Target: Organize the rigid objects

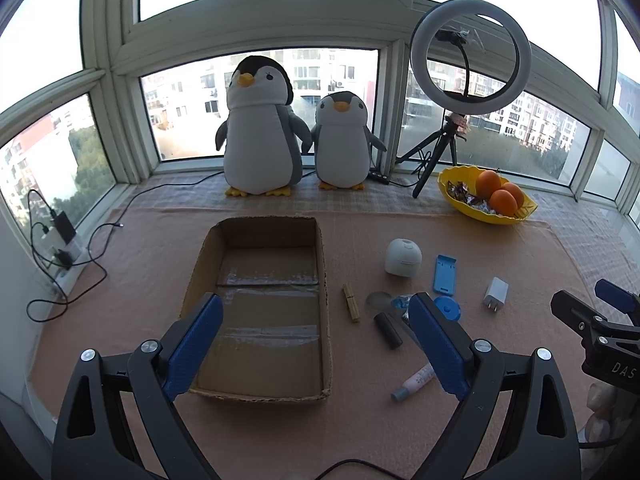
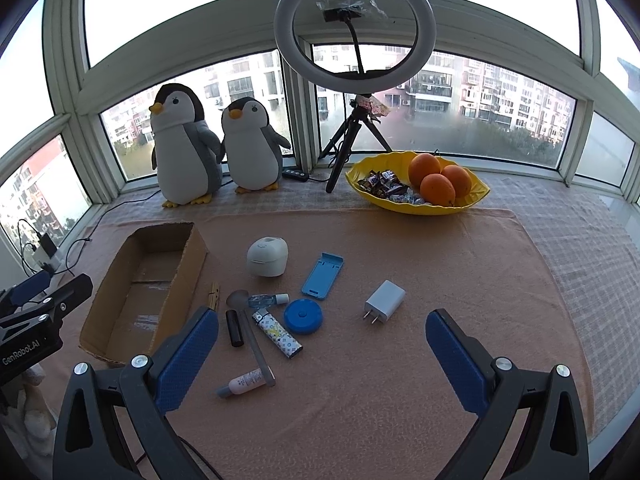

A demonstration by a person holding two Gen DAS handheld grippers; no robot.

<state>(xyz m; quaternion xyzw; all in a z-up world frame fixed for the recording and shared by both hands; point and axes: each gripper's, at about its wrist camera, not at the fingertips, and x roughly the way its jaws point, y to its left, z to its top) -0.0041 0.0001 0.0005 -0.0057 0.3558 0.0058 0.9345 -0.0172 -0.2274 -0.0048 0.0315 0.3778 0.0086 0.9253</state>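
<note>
Nothing packed yet: cardboard box [image 2: 136, 288] sits empty at left, small items scattered just right of it. Left gripper [image 1: 316, 320] and right gripper [image 2: 322, 338] are held spread, empty. Next: a first pick, likely the charger [image 2: 384, 300].

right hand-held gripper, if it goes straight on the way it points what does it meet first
Probably the white charger. It lies on the peach towel just ahead of the open right hand-held gripper, slightly right of centre. Depth is uncertain; angled steeply downward, it could meet bare towel first.
</note>
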